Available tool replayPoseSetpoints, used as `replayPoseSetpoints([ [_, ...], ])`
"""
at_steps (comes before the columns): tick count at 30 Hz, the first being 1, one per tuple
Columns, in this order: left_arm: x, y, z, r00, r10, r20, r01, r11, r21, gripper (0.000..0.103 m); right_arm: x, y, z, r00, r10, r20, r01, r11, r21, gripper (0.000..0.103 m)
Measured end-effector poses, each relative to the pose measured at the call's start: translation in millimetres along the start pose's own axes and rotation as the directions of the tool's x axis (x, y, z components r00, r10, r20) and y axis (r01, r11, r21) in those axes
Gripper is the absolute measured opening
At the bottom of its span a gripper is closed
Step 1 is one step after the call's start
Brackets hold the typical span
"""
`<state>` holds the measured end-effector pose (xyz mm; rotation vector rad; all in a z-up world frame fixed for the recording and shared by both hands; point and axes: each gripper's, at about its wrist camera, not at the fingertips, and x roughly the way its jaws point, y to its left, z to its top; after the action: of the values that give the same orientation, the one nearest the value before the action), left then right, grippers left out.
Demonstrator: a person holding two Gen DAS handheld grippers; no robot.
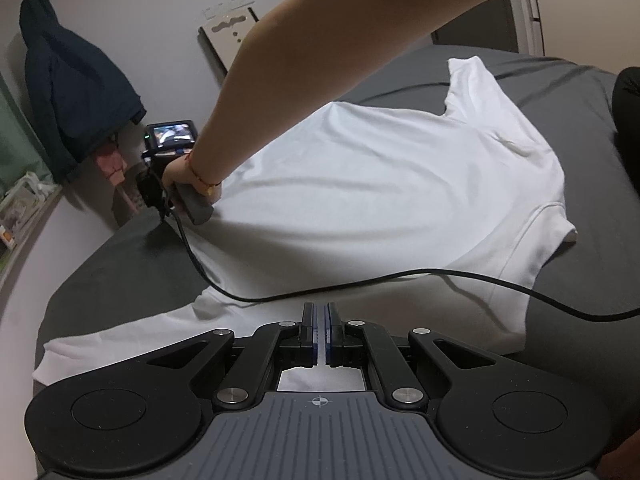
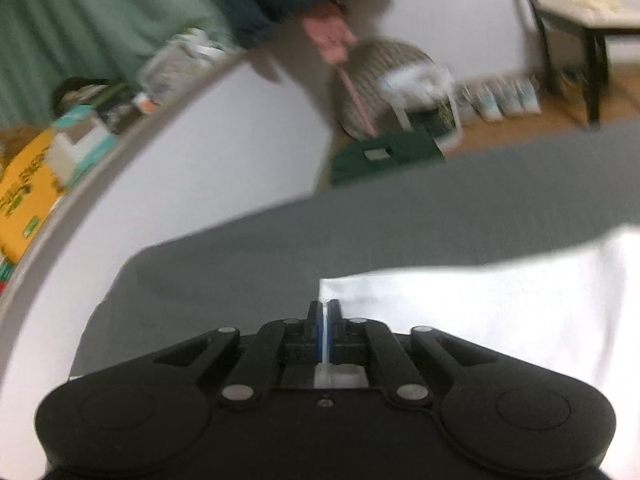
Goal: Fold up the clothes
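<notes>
Left wrist view: the left gripper [image 1: 321,320] has its jaws pressed together on the near edge of a white T-shirt [image 1: 380,184], which lies spread ahead of it over the grey bedsheet [image 1: 560,80]. Far ahead to the left, a hand [image 1: 180,176] holds the other gripper at the shirt's far edge, its black cable [image 1: 360,284] trailing across the cloth. To fold cleanly, I judge both held edges should travel level, keeping the cable off the fabric.

Right wrist view, blurred: the right gripper [image 2: 325,322] is clenched on a white shirt edge; the T-shirt lies to its right on the grey sheet, with a white wall [image 2: 200,160] to the left and a wooden floor [image 2: 520,128] ahead.
</notes>
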<state>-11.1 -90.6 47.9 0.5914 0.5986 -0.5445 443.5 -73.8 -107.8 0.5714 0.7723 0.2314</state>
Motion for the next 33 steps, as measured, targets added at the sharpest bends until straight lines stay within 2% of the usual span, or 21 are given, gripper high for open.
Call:
replayPoseSetpoints([
  [1,2,0,0,1.000,0.002,-0.004,-0.002,1.000,-0.005,0.003,-2,-5,2,0.998,0.059,-0.014,-0.058,0.998,0.031,0.025],
  [2,3,1,0,1.000,0.005,-0.007,-0.005,1.000,-0.007,0.003,-7,-9,6,0.993,0.112,-0.026,-0.110,0.993,0.050,0.043],
  [3,4,1,-1,1.000,0.008,-0.008,-0.009,1.000,-0.008,0.003,-15,-11,9,0.990,0.140,-0.021,-0.139,0.989,0.053,0.045],
  [5,6,1,-2,1.000,0.016,-0.010,-0.016,1.000,-0.010,0.003,-39,-17,13,0.973,0.229,-0.033,-0.228,0.973,0.031,0.045],
  [8,10,3,-5,0.999,0.038,-0.017,-0.039,0.999,-0.027,0.003,-77,-27,3,0.940,0.318,-0.124,-0.321,0.947,-0.006,0.045],
  [10,11,7,-7,0.997,0.074,-0.015,-0.075,0.996,-0.054,0.003,-104,-32,-24,0.910,0.357,-0.213,-0.368,0.930,-0.013,0.045],
  [13,8,19,-10,0.989,0.146,-0.003,-0.145,0.979,-0.140,0.003,-142,-37,-67,0.852,0.397,-0.340,-0.429,0.903,-0.020,0.045],
  [17,8,38,-18,0.973,0.232,-0.014,-0.227,0.935,-0.271,0.003,-138,-22,-130,0.808,0.394,-0.439,-0.435,0.900,0.006,0.045],
  [18,9,42,-20,0.969,0.244,-0.024,-0.240,0.923,-0.301,0.003,-134,-18,-143,0.802,0.388,-0.454,-0.427,0.904,0.019,0.045],
  [20,10,52,-28,0.963,0.265,-0.039,-0.260,0.890,-0.375,0.003,-129,-16,-156,0.819,0.396,-0.416,-0.405,0.912,0.070,0.042],
  [22,10,64,-37,0.959,0.277,-0.051,-0.269,0.844,-0.464,0.003,-145,-24,-159,0.826,0.440,-0.352,-0.427,0.897,0.119,0.042],
  [24,10,78,-48,0.955,0.290,-0.065,-0.276,0.784,-0.556,0.003,-168,-34,-159,0.824,0.490,-0.284,-0.463,0.872,0.161,0.045],
  [25,9,86,-56,0.953,0.294,-0.071,-0.275,0.746,-0.607,0.003,-183,-43,-160,0.820,0.509,-0.261,-0.478,0.861,0.174,0.047],
  [27,6,105,-76,0.946,0.313,-0.083,-0.274,0.636,-0.721,0.003,-221,-67,-169,0.809,0.534,-0.247,-0.501,0.845,0.186,0.055],
  [29,7,122,-94,0.933,0.348,-0.088,-0.276,0.537,-0.797,0.003,-256,-97,-182,0.792,0.556,-0.251,-0.517,0.831,0.207,0.056],
  [31,14,136,-105,0.932,0.345,-0.111,-0.275,0.475,-0.836,0.003,-288,-123,-204,0.779,0.573,-0.255,-0.524,0.818,0.240,0.057],
  [33,20,151,-115,0.931,0.340,-0.133,-0.275,0.411,-0.869,0.003,-310,-144,-222,0.779,0.581,-0.236,-0.524,0.810,0.263,0.063],
])
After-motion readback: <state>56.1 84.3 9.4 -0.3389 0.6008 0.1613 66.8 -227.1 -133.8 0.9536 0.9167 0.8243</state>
